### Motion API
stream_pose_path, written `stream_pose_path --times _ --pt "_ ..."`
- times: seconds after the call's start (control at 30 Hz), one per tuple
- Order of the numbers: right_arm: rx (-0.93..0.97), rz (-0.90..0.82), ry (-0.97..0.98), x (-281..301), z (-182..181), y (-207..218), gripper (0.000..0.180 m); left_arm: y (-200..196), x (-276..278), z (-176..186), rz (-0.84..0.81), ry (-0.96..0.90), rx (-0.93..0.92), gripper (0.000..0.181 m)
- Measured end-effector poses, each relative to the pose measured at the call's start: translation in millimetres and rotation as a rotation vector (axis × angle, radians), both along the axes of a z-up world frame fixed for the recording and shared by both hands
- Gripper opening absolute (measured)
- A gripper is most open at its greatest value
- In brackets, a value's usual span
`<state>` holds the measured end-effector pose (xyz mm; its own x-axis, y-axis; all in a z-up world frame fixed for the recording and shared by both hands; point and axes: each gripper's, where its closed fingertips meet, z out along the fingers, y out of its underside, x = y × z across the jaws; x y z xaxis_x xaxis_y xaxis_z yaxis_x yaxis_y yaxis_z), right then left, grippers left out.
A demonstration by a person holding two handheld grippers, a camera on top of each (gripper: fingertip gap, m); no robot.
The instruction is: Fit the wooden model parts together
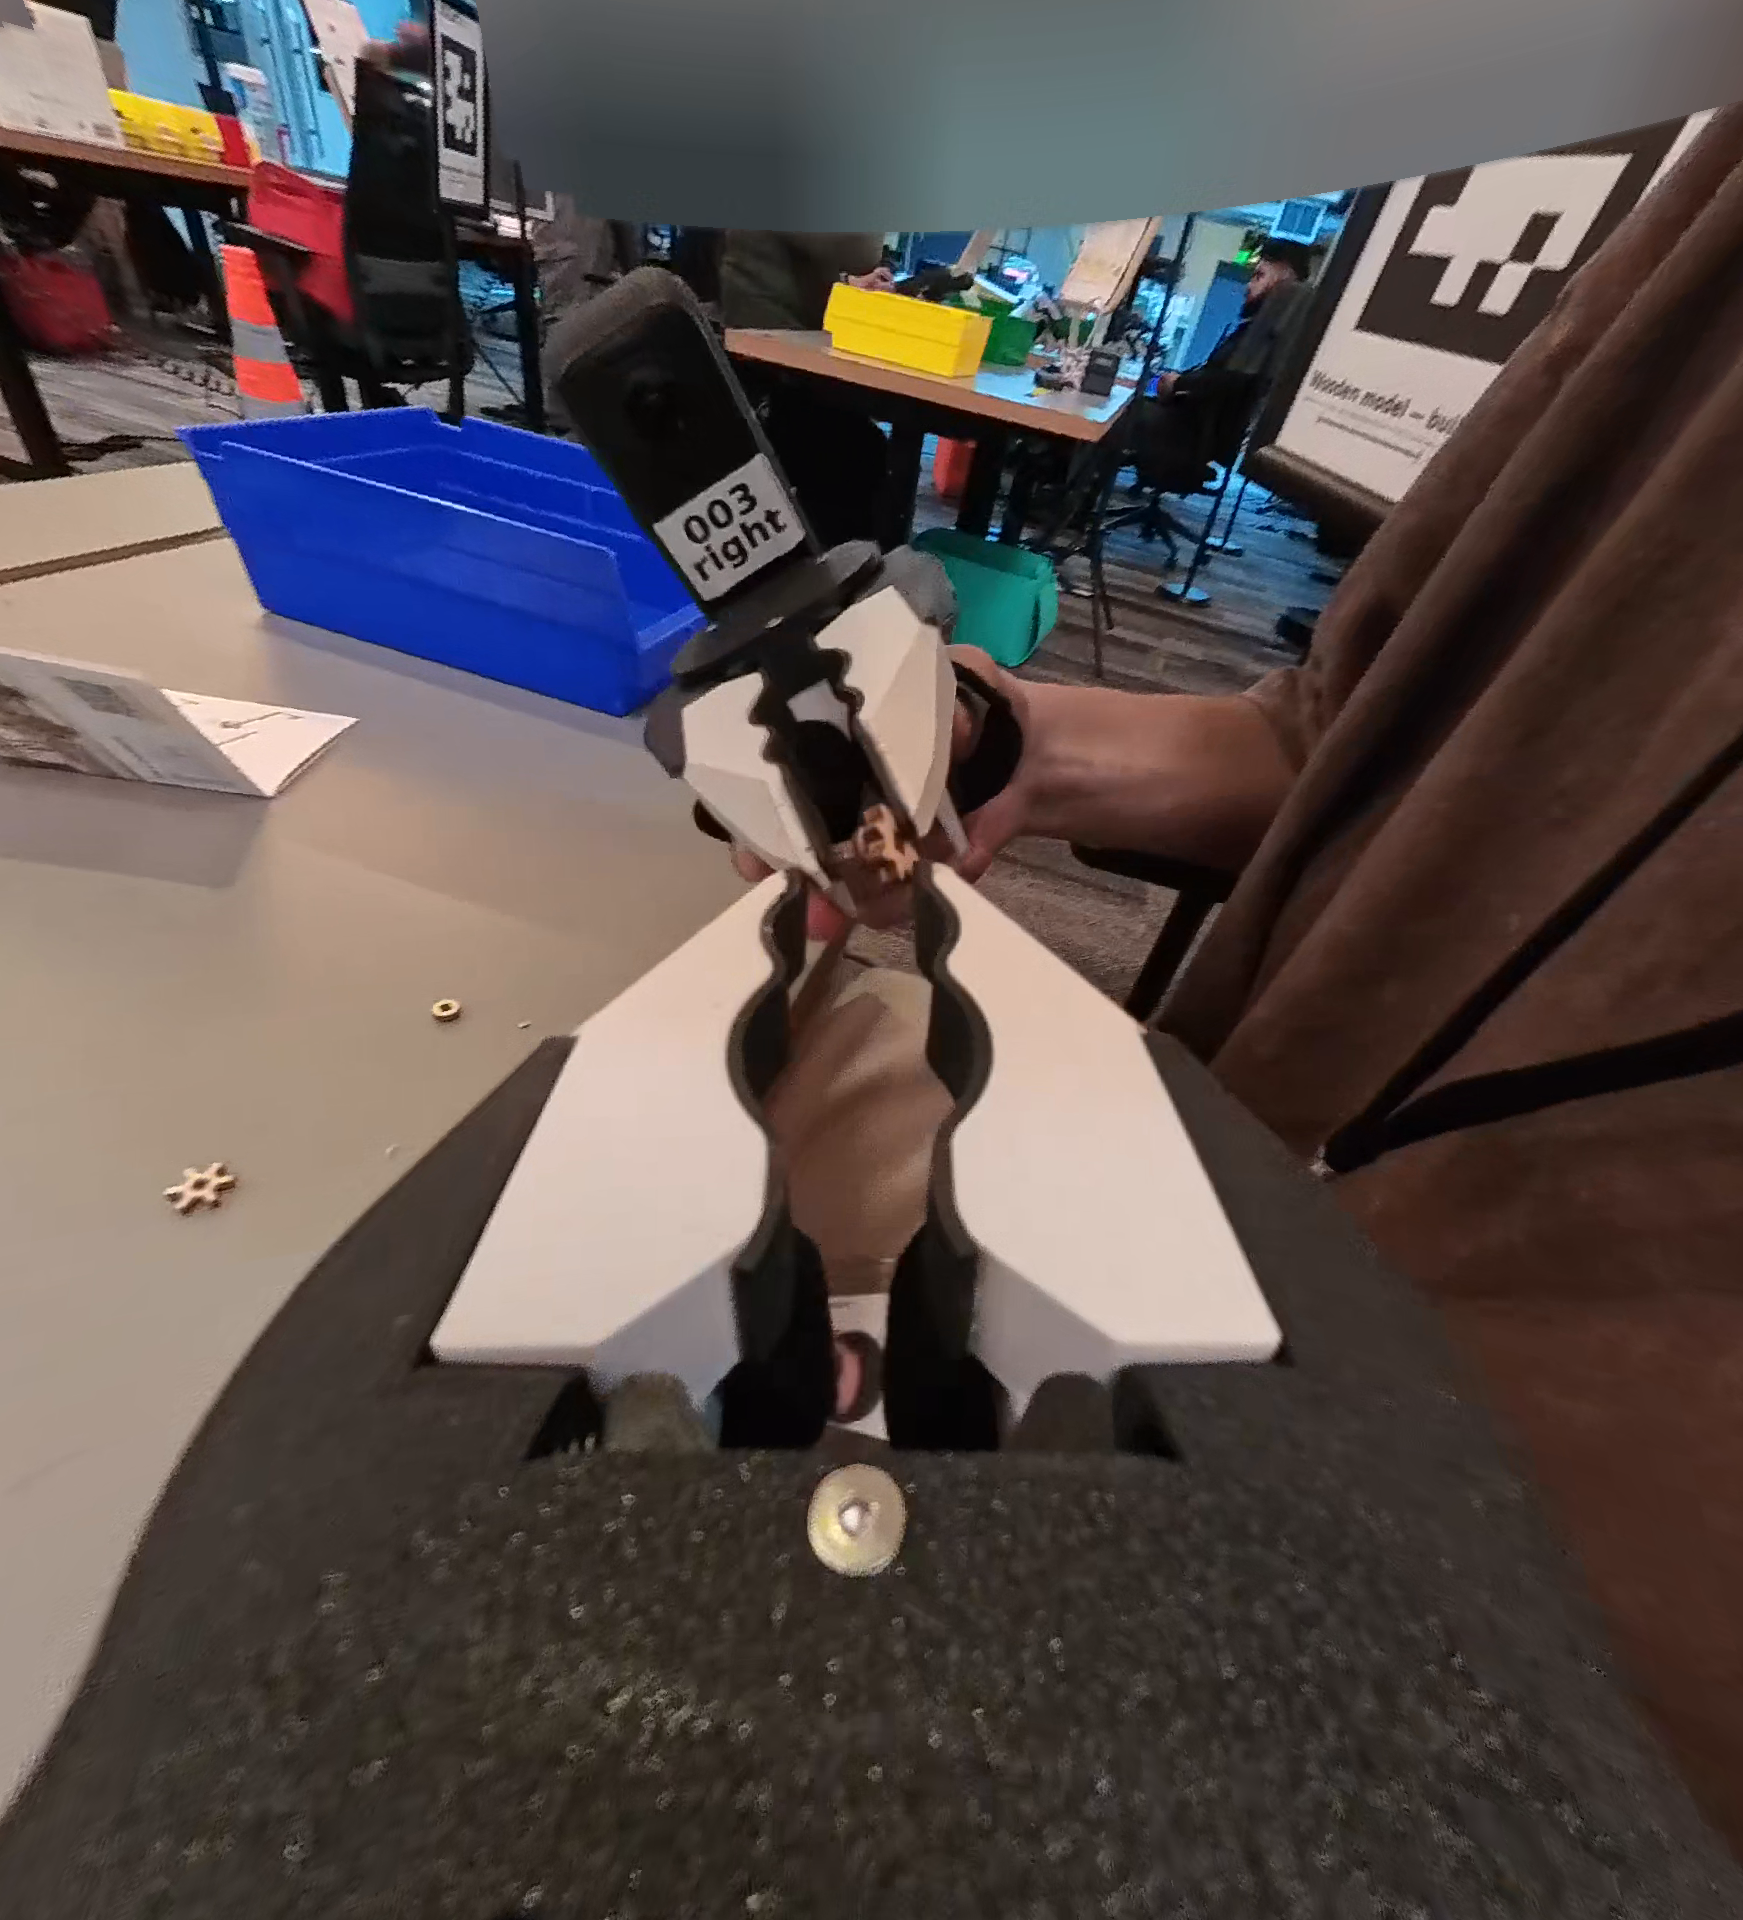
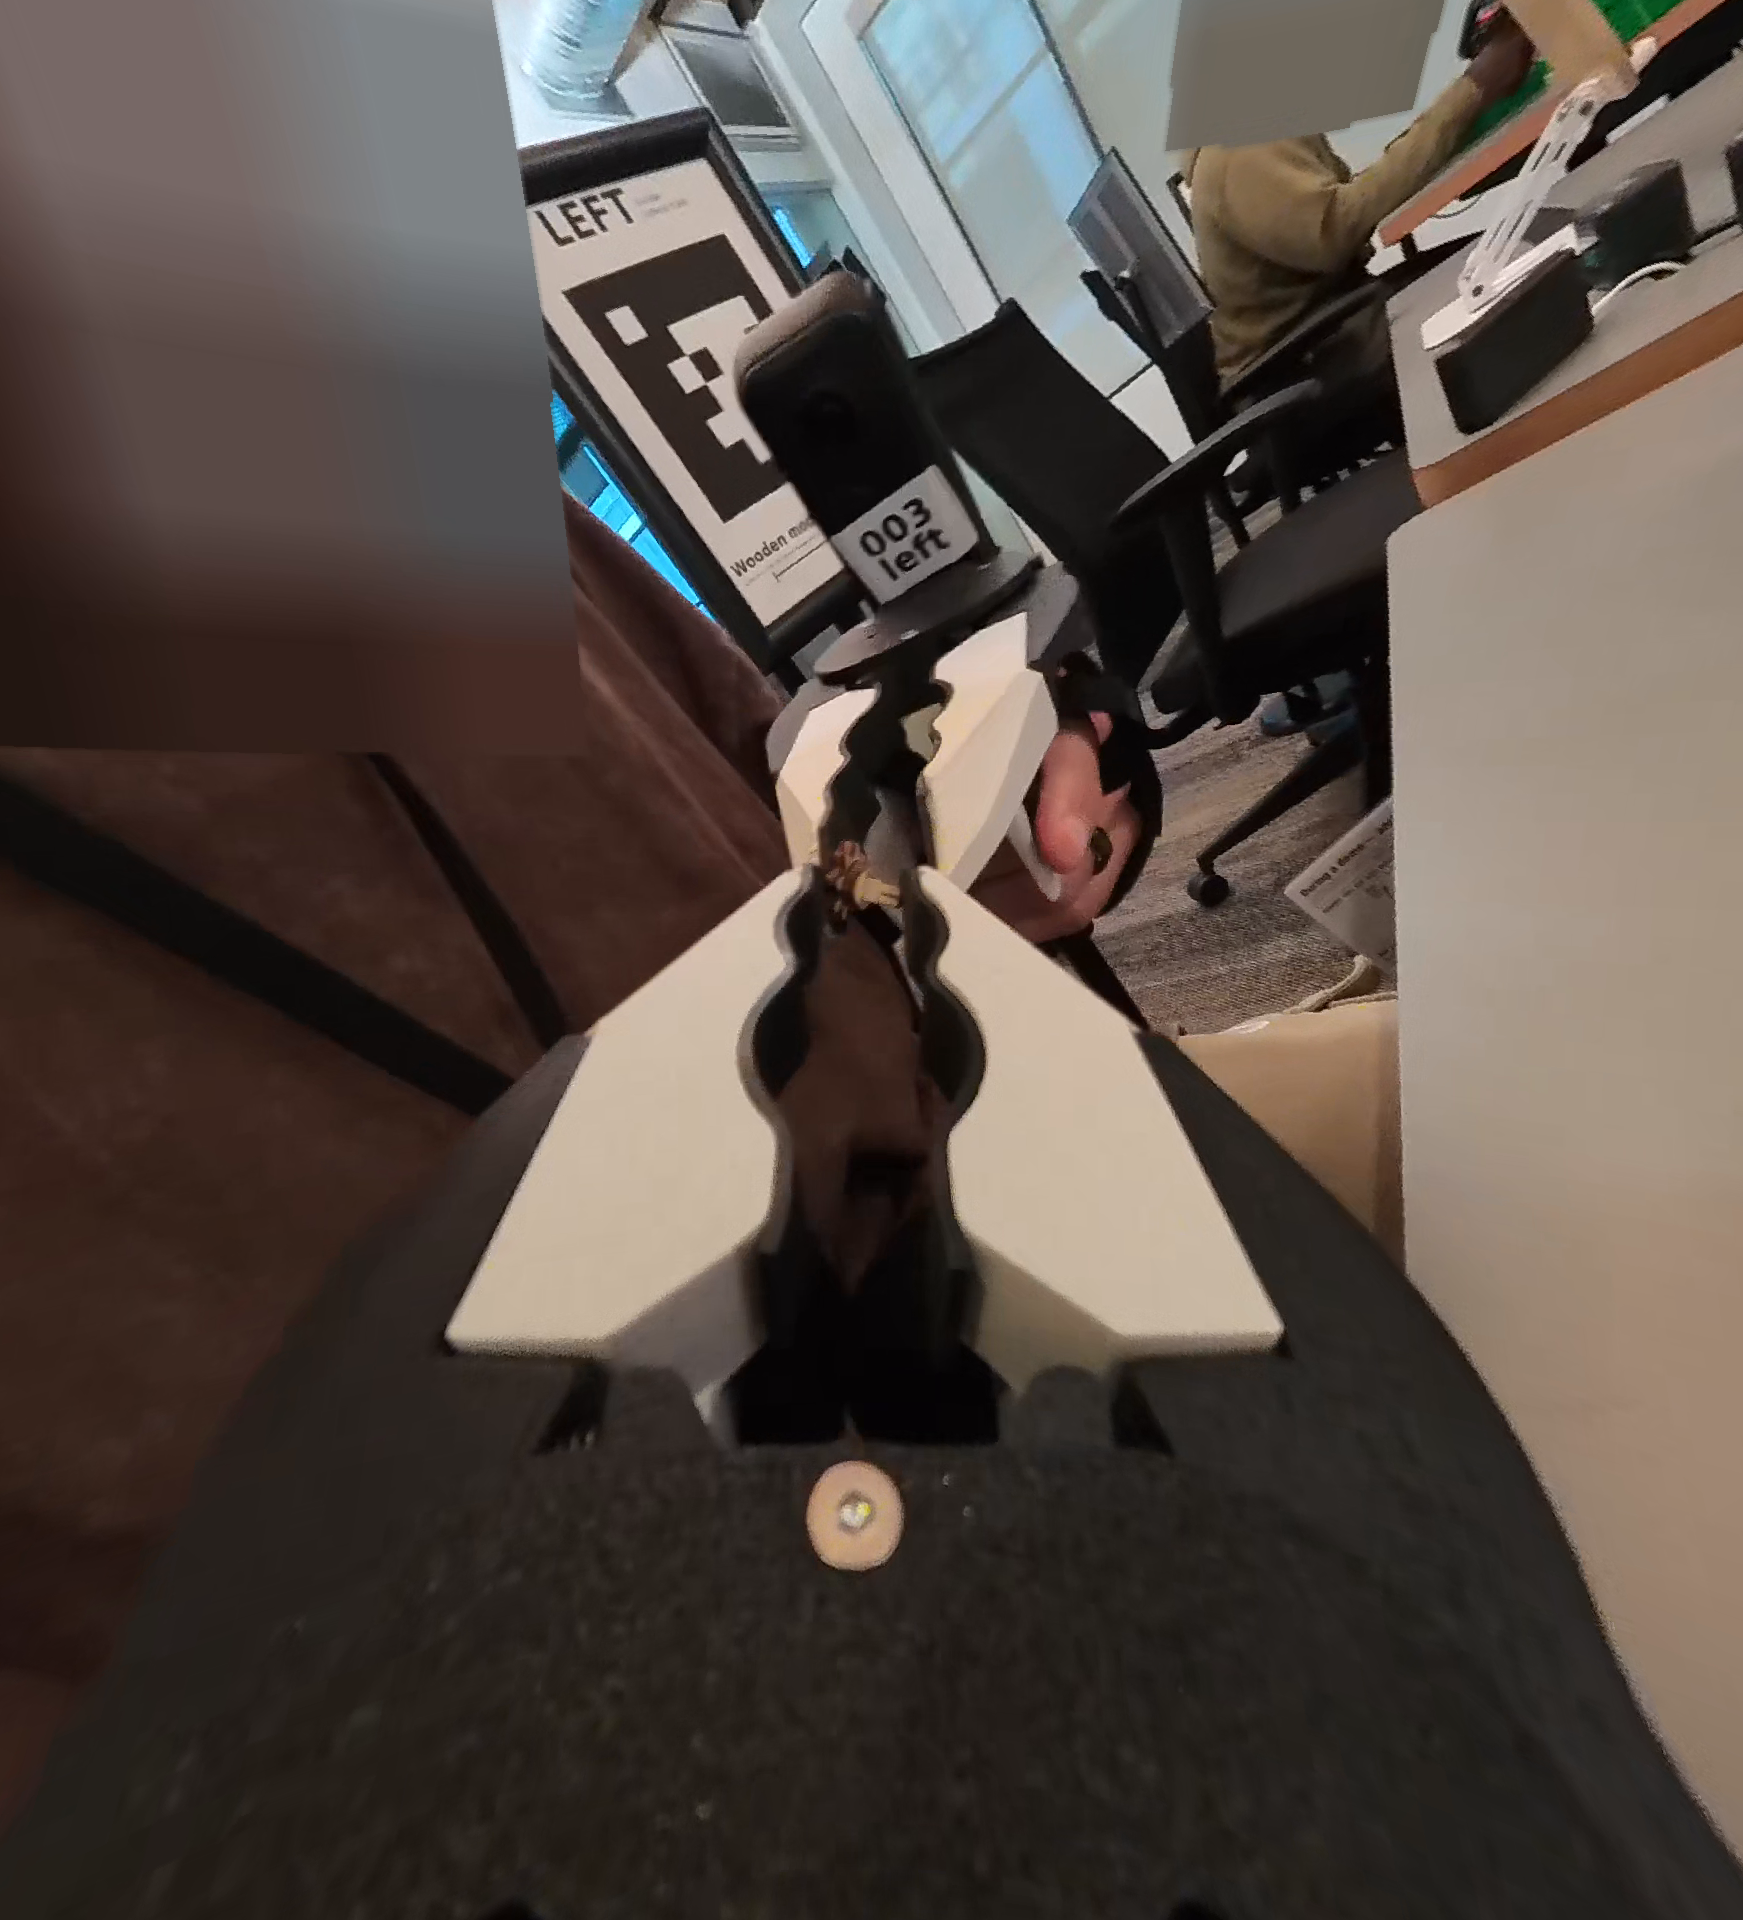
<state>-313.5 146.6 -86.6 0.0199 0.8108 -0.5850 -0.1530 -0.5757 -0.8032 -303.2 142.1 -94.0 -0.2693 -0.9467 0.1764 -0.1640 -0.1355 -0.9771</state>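
**Left wrist view and right wrist view: grippers tip to tip over the table edge**

Item 1. Left gripper: white fingers with black wavy inner pads, held off the table, pointing toward the person's body. A narrow gap shows between the tips. In the right wrist view the same gripper appears farther off, with a small wooden piece at its tips; whether it is clamped there cannot be told.

Item 2. Right gripper: seen head-on from the left wrist view, a camera mounted above it, a hand around its grip. Its jaws are drawn in on a small wooden gear part, light wood with dark scorched edges, toothed outline. In its own view the right gripper meets the opposite tips, with the wooden part lying between the two pairs of tips.

Item 3. Loose wooden gear: flat on the grey table, left of the left gripper, well apart from it.

Item 4. Small wooden ring: on the table, between the loose gear and the grippers.

Item 5. Blue bin: far side of the table, open top.

Item 6. Folded paper sheet: left of the bin, flat on the table.

Item 7. Brown garment: the person's, filling the right of the left wrist view.
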Motion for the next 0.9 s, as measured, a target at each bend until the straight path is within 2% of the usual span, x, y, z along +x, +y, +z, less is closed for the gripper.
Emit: stream_pose_path --times 0.17,0.33,0.4,0.5,0.73,0.9 --pt "-0.019 0.010 0.031 -1 4 -1 0.015 -2 -2 4 -0.041 -0.008 -0.096 0.018" --pt "0.035 -0.085 -0.021 3 1 10 0.015 8 1 2 0.006 0.003 -0.124 0.017" --pt "0.078 -0.117 -0.055 4 1 12 0.015 9 2 1 0.019 0.005 -0.117 0.015" --pt "0.122 -0.163 -0.106 7 -3 16 0.015 9 4 -2 0.031 0.016 -0.103 0.003" --pt "0.092 -0.142 -0.095 7 -5 15 0.016 8 4 -4 0.034 0.015 -0.067 0.002" --pt "0.058 -0.135 -0.071 7 -5 15 0.021 19 2 2 0.125 -0.019 0.046 0.000"
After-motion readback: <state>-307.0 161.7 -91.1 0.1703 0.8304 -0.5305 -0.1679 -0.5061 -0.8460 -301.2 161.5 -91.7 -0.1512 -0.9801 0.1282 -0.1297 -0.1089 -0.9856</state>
